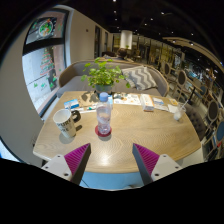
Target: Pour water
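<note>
The gripper (111, 158) hangs wide open and empty over the near edge of the wooden surface (140, 125). Beyond its fingers, a clear glass (104, 118) stands upright on a red coaster (104, 132), with a mug (64, 122) to its left.

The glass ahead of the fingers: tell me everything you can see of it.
The glass is a tall, clear tumbler standing upright on a round red coaster on the wooden table. It looks transparent, with a pinkish tint low down; whether it holds water cannot be told. It stands just beyond the open gripper, centred ahead of the gap between the fingers, which do not touch it. A mug with a handle stands apart to one side, and a potted plant sits behind it.
</note>
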`<control>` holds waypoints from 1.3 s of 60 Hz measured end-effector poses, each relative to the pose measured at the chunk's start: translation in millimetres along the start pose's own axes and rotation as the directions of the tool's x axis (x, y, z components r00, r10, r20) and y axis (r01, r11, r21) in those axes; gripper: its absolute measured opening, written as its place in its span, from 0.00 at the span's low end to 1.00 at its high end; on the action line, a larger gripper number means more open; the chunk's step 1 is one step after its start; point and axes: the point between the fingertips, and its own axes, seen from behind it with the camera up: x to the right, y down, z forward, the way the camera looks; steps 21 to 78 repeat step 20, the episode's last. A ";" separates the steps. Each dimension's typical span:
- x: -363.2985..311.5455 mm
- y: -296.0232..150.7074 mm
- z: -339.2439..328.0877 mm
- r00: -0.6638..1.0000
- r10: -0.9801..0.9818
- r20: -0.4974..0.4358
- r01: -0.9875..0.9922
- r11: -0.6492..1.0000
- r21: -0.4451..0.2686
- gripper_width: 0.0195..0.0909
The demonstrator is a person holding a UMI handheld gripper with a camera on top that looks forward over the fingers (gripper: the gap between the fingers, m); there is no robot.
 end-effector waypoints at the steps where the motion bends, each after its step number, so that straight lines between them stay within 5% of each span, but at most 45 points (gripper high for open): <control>1: 0.4 0.4 -1.5 1.000 -0.001 -0.002 0.001 1.000 0.002 0.92; 78: 4.6 -3.7 -15.1 1.000 -0.001 -0.017 0.002 1.000 0.020 0.92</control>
